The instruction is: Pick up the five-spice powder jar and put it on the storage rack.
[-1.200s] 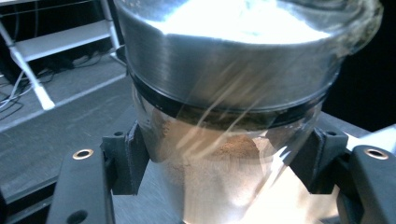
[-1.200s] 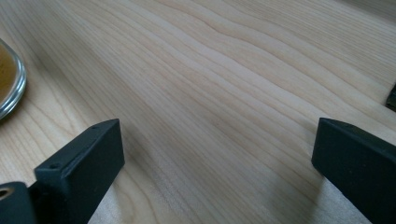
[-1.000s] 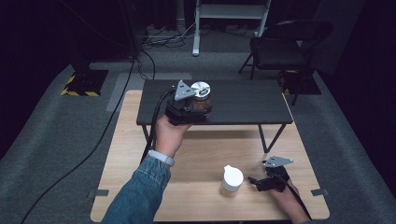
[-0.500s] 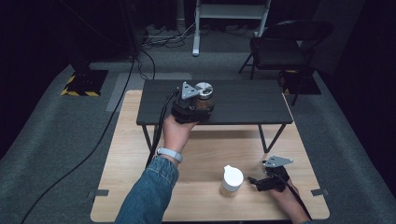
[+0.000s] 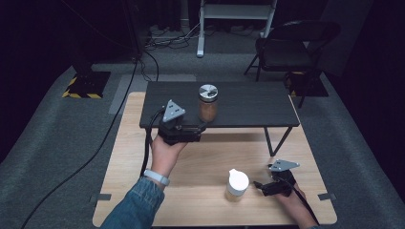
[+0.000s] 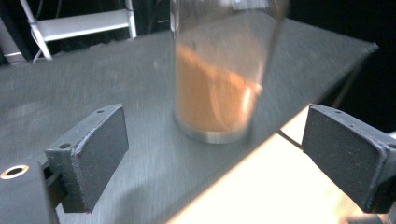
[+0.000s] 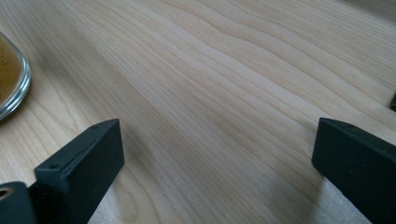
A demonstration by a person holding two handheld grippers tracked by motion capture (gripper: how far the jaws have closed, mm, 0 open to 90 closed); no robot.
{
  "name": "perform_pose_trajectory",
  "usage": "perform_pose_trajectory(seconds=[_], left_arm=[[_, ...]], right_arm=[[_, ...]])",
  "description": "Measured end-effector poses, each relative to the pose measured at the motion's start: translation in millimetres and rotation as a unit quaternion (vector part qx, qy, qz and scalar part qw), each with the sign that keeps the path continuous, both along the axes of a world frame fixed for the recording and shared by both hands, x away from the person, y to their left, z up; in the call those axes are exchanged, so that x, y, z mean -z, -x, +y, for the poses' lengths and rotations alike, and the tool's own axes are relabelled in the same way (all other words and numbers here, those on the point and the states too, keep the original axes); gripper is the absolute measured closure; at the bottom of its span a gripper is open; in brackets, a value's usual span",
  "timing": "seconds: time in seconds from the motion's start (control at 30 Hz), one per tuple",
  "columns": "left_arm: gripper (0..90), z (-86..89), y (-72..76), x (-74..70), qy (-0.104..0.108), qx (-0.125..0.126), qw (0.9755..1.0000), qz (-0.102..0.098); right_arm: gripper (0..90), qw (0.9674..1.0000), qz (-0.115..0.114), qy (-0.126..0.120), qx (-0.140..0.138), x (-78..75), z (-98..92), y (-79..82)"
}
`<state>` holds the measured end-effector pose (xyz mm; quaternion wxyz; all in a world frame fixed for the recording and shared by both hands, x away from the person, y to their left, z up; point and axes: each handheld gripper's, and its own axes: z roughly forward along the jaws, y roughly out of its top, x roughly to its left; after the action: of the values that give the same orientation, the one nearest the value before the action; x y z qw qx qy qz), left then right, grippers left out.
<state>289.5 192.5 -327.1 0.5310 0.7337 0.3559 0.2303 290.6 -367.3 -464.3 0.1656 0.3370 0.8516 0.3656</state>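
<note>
- The jar of brown powder now stands upright and alone on the dark raised shelf, towards its near edge and left of its middle. A second ago the left claw carried it above that same spot, and half a second ago it was still clasped.
- The left claw has just been opening. Its jaws stand wide apart, and in the left gripper view the jar rests beyond them, with nothing between the pads and no contact.
- That claw now sits lower and nearer than the jar, just off the shelf's near edge, over the light wooden tabletop.
- Judgement: the placing of this jar looks finished, since it stays upright with no support. The left hand seems free for the next item.
- The right claw lies on the tabletop at the near right, in the same place as in both earlier pictures, jaws open and empty.
- The white-lidded jar stands just left of it, not touched; its glass base shows at the left edge of the right gripper view.
- Judgement: this second jar is probably next to go up to the shelf.
</note>
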Motion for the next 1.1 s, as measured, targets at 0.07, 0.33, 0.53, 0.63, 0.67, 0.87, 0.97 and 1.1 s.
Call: perform_pose_trajectory(seconds=[0.07,0.33,0.53,0.63,0.67,0.87,0.97,1.1], left_arm=[[7.8,8.2,12.3,10.7,-0.008,0.001,1.0,-0.002],[9.9,18.9,46.8,62.8,-0.015,-0.001,0.9997,-0.018],[10.6,19.1,43.0,102.8,-0.034,-0.006,0.9988,0.034],[10.6,18.8,40.1,115.1,-0.04,-0.01,0.9978,0.051],[10.7,16.3,39.6,120.0,-0.046,-0.014,0.9973,0.055],[9.9,7.7,19.2,128.7,-0.079,0.002,0.9899,0.118],[9.7,7.5,15.6,132.2,-0.088,-0.001,0.9875,0.13],[9.3,2.0,9.3,131.1,-0.122,0.0,0.9812,0.15]], right_arm=[[1.9,1.0,0.0,0.0,0.0,0.0,0.0,0.1],[1.9,1.0,0.0,0.0,0.001,0.0,0.3,0.7],[1.9,1.0,0.0,0.0,0.001,0.0,0.2,0.8],[1.9,1.0,0.0,0.0,0.0,0.0,0.2,0.8],[1.9,1.0,0.0,0.0,0.0,-0.1,0.2,0.8],[1.9,1.0,0.0,0.001,0.0,0.0,0.3,1.2],[1.9,1.0,0.0,0.0,-0.002,0.1,0.0,1.2],[1.8,1.0,0.0,0.0,-0.002,0.1,0.1,1.0]])
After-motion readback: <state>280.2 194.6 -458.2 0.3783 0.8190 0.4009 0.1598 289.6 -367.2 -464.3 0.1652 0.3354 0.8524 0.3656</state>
